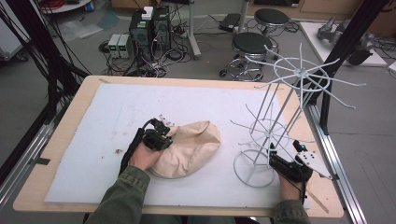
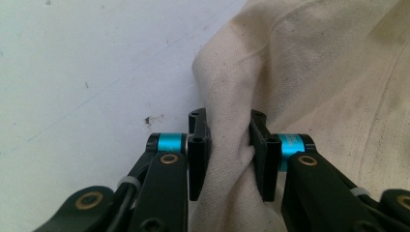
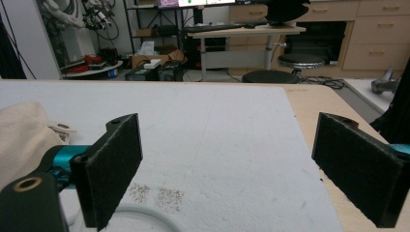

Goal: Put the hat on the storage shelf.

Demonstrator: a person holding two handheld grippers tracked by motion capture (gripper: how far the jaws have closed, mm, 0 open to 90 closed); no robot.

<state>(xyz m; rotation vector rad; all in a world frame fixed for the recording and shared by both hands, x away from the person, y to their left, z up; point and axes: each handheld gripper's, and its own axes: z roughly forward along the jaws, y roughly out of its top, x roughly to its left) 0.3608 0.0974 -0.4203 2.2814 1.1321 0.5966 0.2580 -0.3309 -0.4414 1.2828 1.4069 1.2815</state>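
One gripper (image 2: 230, 154) pinches cap (image 2: 329, 82) edge.

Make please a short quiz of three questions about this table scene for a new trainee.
1. True or false: the left gripper has its jaws closed on a fold of the cream cloth bag.
2. What stands on the white mat by the right gripper? A) white wire rack B) glass bottle C) wooden box
3. Are the right gripper's jaws open or shut?

Key: 1 true; 2 A; 3 open, nothing between them.
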